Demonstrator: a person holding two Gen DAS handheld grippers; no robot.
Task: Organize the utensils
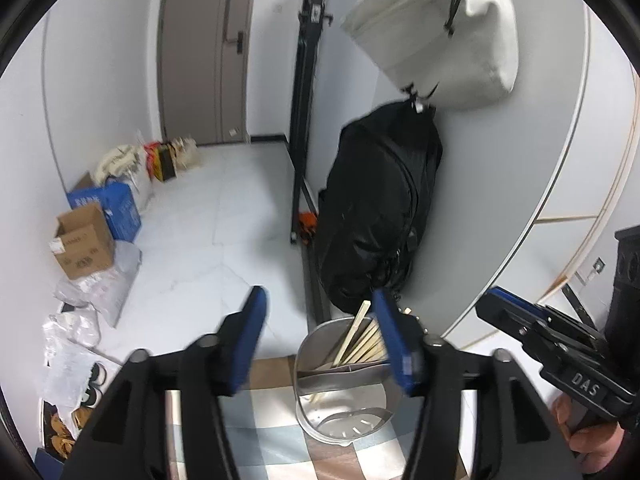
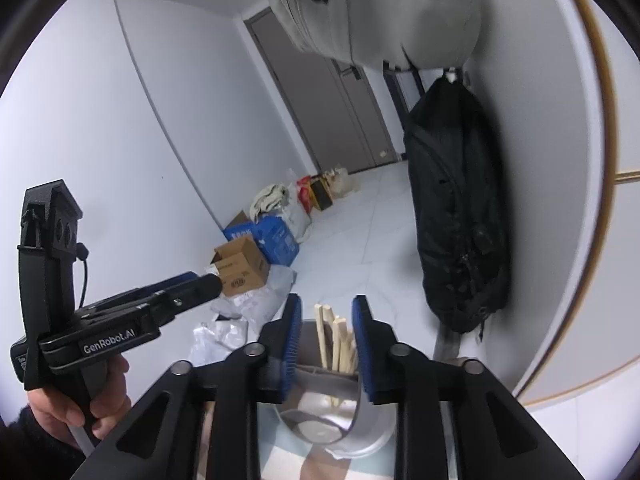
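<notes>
The lower ends of the chopsticks (image 1: 362,340) were hidden inside the metal holder (image 1: 340,400), whose wall at three o'clock sat behind a blue pad of the left tool (image 1: 320,338). The white bag (image 2: 372,8) ran off at twelve o'clock.

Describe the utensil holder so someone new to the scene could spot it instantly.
Find the checked cloth on the table near the wall where a black backpack hangs. The utensil holder stands on that cloth, a shiny metal cup with a divider inside. Pale wooden chopsticks lean in its far compartment, and nothing else nearby is metal.
</notes>
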